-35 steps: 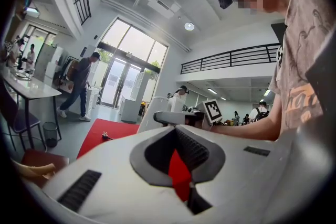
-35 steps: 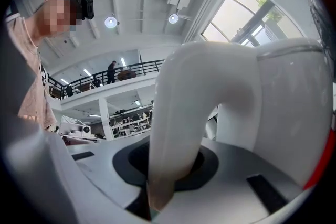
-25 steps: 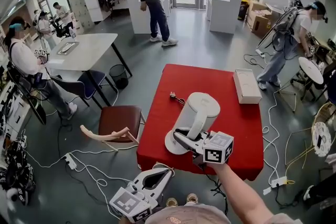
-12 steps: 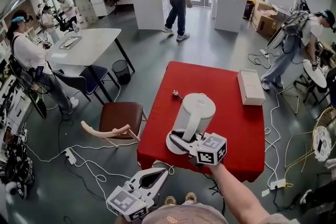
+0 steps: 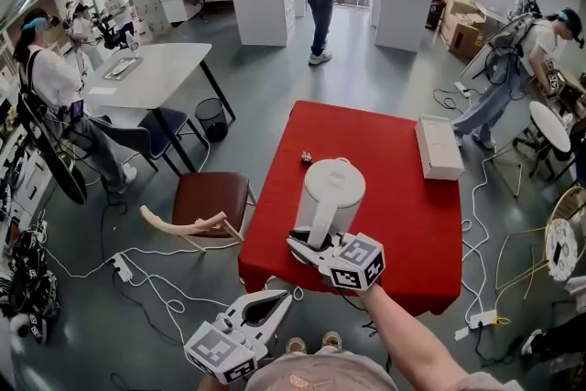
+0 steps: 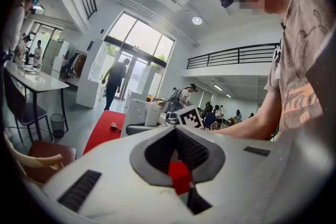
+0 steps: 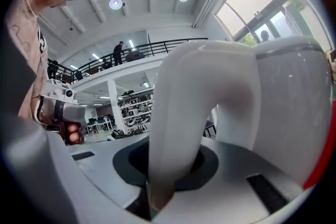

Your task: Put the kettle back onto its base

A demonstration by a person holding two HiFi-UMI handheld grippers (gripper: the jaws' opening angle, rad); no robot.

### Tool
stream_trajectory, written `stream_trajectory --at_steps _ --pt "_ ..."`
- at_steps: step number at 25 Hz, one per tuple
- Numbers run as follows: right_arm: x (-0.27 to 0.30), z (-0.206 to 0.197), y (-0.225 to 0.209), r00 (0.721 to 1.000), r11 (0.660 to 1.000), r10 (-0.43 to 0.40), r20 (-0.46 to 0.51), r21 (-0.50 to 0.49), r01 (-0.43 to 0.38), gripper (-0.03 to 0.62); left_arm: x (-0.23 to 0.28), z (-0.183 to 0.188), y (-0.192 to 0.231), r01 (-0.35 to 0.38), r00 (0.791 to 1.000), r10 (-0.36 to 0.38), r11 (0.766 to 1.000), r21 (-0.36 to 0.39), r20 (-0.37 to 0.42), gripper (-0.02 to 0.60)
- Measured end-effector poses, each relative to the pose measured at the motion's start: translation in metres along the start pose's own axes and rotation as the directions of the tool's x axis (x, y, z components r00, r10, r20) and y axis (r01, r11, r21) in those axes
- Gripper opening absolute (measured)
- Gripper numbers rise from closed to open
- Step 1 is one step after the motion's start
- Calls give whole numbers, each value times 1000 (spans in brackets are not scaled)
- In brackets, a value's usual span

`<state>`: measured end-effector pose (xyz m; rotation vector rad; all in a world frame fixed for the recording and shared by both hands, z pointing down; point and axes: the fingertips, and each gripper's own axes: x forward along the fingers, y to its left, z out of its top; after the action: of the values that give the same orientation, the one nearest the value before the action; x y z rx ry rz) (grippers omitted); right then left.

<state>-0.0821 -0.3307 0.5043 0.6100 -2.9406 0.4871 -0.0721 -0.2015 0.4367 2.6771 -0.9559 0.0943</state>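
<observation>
Head view shows the white kettle [image 5: 330, 188] standing upright near the front of the red table [image 5: 412, 224], with its handle [image 5: 322, 226] turned toward the person. The right gripper [image 5: 309, 248] reaches in from the table's front edge, and its jaws are clamped low on that handle. It hides what the kettle's bottom rests on. The left gripper [image 5: 279, 299] hangs beyond the table's front edge, well apart from the kettle, with its jaws together and nothing between them. A plug [image 5: 306, 158] lies just behind the kettle, and a white box [image 5: 438, 149] sits at the table's right edge.
</observation>
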Motion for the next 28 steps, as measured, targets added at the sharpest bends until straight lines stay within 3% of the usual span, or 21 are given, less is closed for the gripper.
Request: stream_trajectory --at_steps 28 --pt "16 -48 51 994 971 -54 -94 -238 31 71 -7 -12 1 -8 1000 8 1000 -24 -10 -2"
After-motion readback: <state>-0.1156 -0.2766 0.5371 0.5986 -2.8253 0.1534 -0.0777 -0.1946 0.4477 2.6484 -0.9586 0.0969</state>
